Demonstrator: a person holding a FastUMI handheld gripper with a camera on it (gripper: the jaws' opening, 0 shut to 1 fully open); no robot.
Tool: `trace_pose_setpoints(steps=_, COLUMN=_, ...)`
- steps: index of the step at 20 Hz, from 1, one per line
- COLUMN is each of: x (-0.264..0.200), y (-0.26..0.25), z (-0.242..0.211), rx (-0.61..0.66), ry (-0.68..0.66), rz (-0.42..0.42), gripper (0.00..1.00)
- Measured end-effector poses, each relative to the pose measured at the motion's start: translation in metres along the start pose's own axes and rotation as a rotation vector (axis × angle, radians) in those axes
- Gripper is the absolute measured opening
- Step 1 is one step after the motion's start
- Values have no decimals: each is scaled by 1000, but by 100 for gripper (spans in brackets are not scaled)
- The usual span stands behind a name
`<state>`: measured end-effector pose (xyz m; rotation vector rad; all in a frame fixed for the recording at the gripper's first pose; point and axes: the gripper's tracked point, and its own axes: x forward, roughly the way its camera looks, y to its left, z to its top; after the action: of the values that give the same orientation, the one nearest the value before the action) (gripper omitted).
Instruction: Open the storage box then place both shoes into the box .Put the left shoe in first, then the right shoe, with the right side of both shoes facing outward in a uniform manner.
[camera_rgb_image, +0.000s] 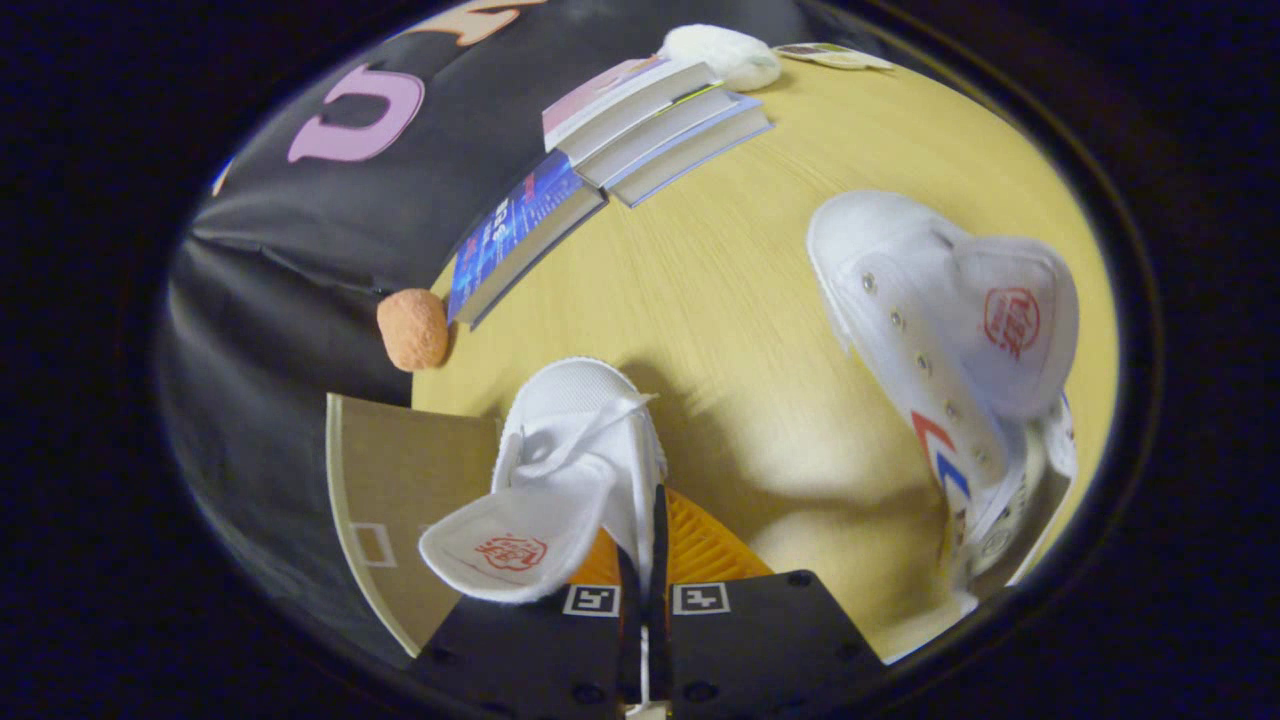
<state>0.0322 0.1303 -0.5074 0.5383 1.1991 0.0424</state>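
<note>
White canvas is pinched between the fingers of the gripper (643, 590): both are pressing on the side wall of one shoe (575, 455), which is hanging toe-forward just ahead of them, its tongue flopping out toward the left. Beneath it a cardboard flap (400, 480) is jutting off the edge of the wooden table (700, 290). A second shoe (950, 340) is lying on the table well to the right, tongue turned up and coloured chevrons showing along its side. Beyond the fingers, books (610, 150) are sitting in a fanned row by the table's far edge, an orange ball (413, 328) touching the nearest one, a white fluffy thing (722, 55) resting at the far end.
</note>
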Motion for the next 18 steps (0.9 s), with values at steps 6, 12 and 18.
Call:
trace_pose_setpoints(steps=6, x=-55, y=59, z=5, rx=194, ry=-99, rz=113, gripper=5)
trace_pose_setpoints(steps=12, x=-127, y=135, z=17, rx=225, ry=-254, rz=248, gripper=5)
trace_pose_setpoints(steps=18, x=-132, y=219, z=-10, rx=180, ry=-267, rz=332, gripper=5)
